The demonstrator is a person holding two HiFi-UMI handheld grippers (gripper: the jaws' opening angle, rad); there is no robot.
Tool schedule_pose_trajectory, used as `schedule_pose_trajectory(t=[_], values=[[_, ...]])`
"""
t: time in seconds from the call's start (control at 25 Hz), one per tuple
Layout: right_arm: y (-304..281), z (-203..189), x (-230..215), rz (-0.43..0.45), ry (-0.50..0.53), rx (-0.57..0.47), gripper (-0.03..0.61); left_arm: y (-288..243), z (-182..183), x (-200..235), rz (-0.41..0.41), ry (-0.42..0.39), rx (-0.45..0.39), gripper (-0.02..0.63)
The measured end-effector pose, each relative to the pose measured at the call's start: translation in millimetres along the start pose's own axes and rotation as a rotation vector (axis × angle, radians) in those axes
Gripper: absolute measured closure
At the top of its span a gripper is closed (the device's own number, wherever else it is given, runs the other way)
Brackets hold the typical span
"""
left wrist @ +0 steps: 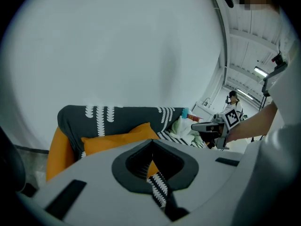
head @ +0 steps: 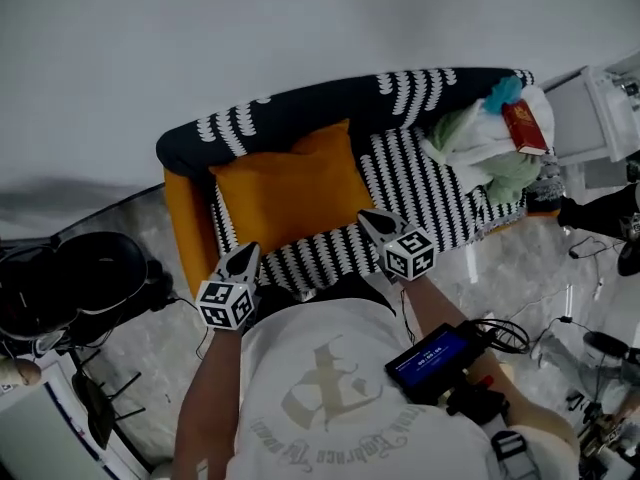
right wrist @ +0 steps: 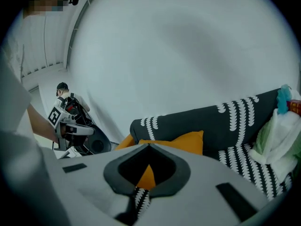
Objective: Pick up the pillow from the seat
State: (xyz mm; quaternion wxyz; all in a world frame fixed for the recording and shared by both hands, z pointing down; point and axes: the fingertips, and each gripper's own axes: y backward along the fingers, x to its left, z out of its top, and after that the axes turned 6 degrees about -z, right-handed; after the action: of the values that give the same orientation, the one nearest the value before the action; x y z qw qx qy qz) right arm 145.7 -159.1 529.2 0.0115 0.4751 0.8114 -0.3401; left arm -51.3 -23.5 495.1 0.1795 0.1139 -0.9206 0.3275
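An orange pillow (head: 285,193) lies on the seat of a black-and-white patterned sofa (head: 440,203), leaning against its dark backrest. My left gripper (head: 249,249) hovers at the pillow's front left corner, jaws shut and empty. Just off the pillow's front right corner, my right gripper (head: 364,215) is also shut with nothing in it. In the left gripper view the pillow (left wrist: 115,139) sits just beyond the closed left gripper (left wrist: 151,143), and the right gripper (left wrist: 211,126) shows at the right. In the right gripper view the pillow (right wrist: 181,141) lies ahead of the closed right gripper (right wrist: 148,146).
A heap of pale clothes (head: 480,143) with a red packet (head: 525,126) fills the sofa's right end. The sofa's orange side panel (head: 185,228) faces a black round seat (head: 85,283) on the left. White furniture (head: 600,108) and cables (head: 560,318) lie to the right.
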Motion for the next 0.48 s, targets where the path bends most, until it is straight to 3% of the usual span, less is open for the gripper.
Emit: schedule_pose_trajectory(t=[0.48], values=[[-33,-24,-26,-0.025,0.064,0.125,0.565,-16,-68,39,0.075,0.098,0.077,0.604]])
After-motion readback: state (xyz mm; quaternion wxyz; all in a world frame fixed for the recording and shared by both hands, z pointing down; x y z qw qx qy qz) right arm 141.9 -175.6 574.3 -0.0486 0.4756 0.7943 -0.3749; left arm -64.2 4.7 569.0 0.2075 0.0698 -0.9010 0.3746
